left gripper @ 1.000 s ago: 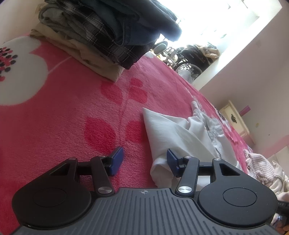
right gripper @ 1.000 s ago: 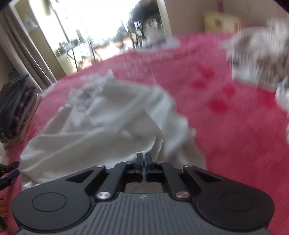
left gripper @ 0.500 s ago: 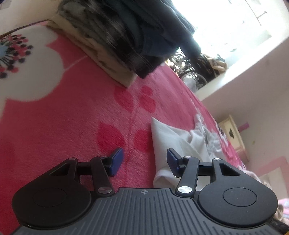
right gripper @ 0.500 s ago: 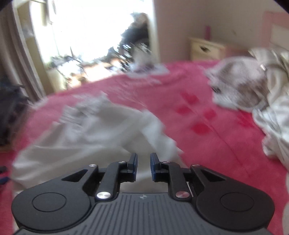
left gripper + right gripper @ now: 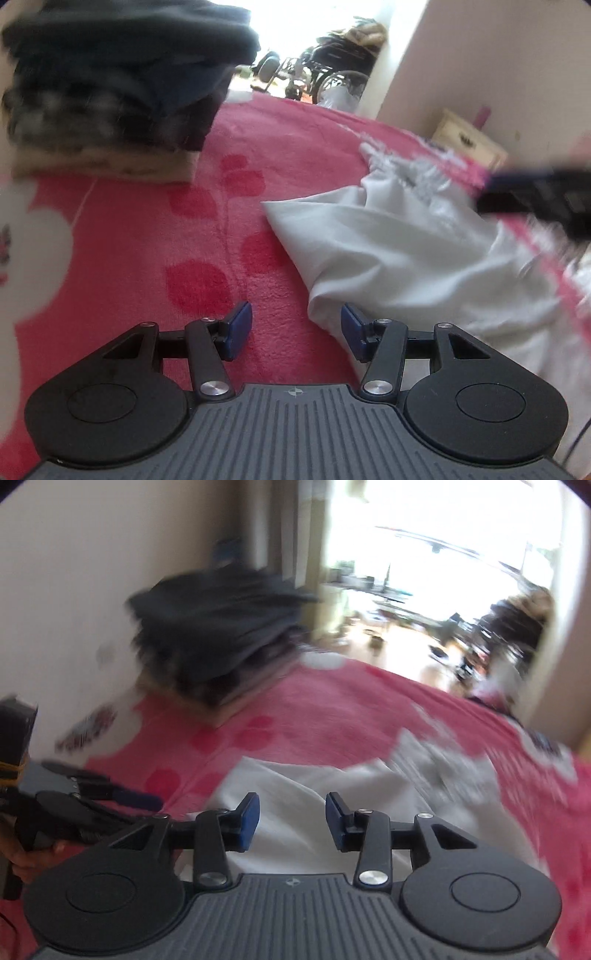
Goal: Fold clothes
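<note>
A crumpled white garment (image 5: 399,254) lies on the pink floral blanket (image 5: 129,240). My left gripper (image 5: 293,332) is open just above the blanket, its right finger beside the garment's near corner, holding nothing. My right gripper (image 5: 291,821) is open over the same white garment (image 5: 303,794) with nothing between its fingers. The right gripper shows as a dark blur (image 5: 535,195) at the right of the left wrist view. The left gripper (image 5: 136,799) appears at the left of the right wrist view, held by a hand (image 5: 26,860).
A stack of folded dark and plaid clothes (image 5: 110,92) sits at the blanket's far left near the wall, also the stack (image 5: 214,635) in the right wrist view. A cream bedside cabinet (image 5: 469,138) stands at the right. A bright doorway with a wheelchair (image 5: 332,70) lies beyond.
My right gripper opened, letting go of the white garment, and swung left toward the folded stack. My left gripper stayed open and turned right toward the garment.
</note>
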`<state>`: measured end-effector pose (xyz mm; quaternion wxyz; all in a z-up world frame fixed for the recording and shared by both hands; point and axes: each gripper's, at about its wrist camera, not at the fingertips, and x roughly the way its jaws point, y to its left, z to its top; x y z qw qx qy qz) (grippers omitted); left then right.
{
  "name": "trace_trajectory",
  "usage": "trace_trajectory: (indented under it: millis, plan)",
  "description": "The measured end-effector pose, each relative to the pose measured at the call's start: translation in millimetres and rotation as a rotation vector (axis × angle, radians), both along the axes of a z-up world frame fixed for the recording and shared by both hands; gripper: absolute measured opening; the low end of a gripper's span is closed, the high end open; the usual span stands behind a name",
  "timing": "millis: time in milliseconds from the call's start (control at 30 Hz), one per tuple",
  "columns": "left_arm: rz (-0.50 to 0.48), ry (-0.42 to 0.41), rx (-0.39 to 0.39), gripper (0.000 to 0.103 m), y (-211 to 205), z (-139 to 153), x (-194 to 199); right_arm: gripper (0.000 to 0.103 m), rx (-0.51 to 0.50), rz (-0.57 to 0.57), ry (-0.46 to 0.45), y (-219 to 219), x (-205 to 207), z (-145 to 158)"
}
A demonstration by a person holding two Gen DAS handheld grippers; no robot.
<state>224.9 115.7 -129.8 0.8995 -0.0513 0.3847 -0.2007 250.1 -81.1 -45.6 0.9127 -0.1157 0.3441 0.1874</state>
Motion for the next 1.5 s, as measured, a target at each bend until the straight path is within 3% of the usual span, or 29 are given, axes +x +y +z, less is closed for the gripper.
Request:
trace_trajectory:
  millis: [267, 433, 533, 567, 600, 633, 733, 833, 933, 967, 1067, 1133, 1167, 1233, 1267, 1300, 1333, 1400, 1500]
  plan:
    - [-0.042, -0.088, 0.107, 0.040, -18, -13, -2, 0.046, -0.006, 0.152, 0.222, 63, 102, -22]
    - [-0.034, -0.095, 0.083, 0.032, -17, -16, 3, 0.044, -0.068, 0.202, 0.351, 99, 148, -52]
    - [-0.038, -0.102, 0.073, 0.023, -19, -16, 2, 0.036, -0.133, 0.220, 0.409, 114, 158, -72]
    - [-0.039, -0.104, 0.070, 0.016, -20, -16, 2, 0.027, -0.152, 0.224, 0.420, 116, 160, -78]
    - [-0.041, -0.106, 0.067, 0.013, -20, -16, 2, 0.004, -0.165, 0.222, 0.418, 116, 159, -80]
    - [-0.042, -0.107, 0.063, 0.007, -21, -15, 2, 0.000, -0.158, 0.215, 0.395, 114, 157, -79]
    - [-0.046, -0.106, 0.057, 0.000, -24, -11, 1, 0.000, -0.085, 0.180, 0.310, 101, 148, -67]
    - [-0.044, -0.098, 0.052, 0.000, -25, -9, 0, 0.000, 0.025, 0.116, 0.221, 83, 140, -52]
    - [-0.046, -0.111, 0.068, 0.000, -28, -8, -1, 0.000, 0.108, 0.098, 0.231, 69, 139, -49]
    - [-0.047, -0.118, 0.075, 0.000, -29, -8, -2, 0.000, 0.094, 0.099, 0.254, 70, 141, -52]
    - [-0.055, -0.137, 0.092, 0.000, -32, -7, -5, 0.009, 0.050, 0.103, 0.322, 74, 146, -61]
    - [-0.065, -0.148, 0.097, 0.000, -32, -6, -8, 0.040, 0.020, 0.118, 0.356, 80, 151, -65]
    - [-0.068, -0.153, 0.099, 0.000, -32, -6, -9, 0.045, 0.004, 0.132, 0.370, 84, 155, -65]
    - [-0.072, -0.157, 0.095, 0.000, -32, -6, -9, 0.046, -0.042, 0.173, 0.406, 93, 155, -72]
    - [-0.072, -0.155, 0.093, 0.000, -32, -6, -9, 0.042, -0.063, 0.195, 0.421, 96, 155, -76]
    - [-0.072, -0.154, 0.093, 0.000, -32, -6, -9, 0.027, -0.084, 0.217, 0.435, 99, 154, -79]
    - [-0.072, -0.153, 0.094, 0.000, -31, -6, -9, 0.002, -0.100, 0.246, 0.449, 102, 150, -80]
    - [-0.071, -0.142, 0.086, 0.000, -30, -6, -8, 0.001, -0.128, 0.258, 0.397, 103, 140, -76]
    - [-0.067, -0.136, 0.076, 0.000, -29, -4, -8, 0.001, -0.057, 0.193, 0.308, 91, 133, -61]
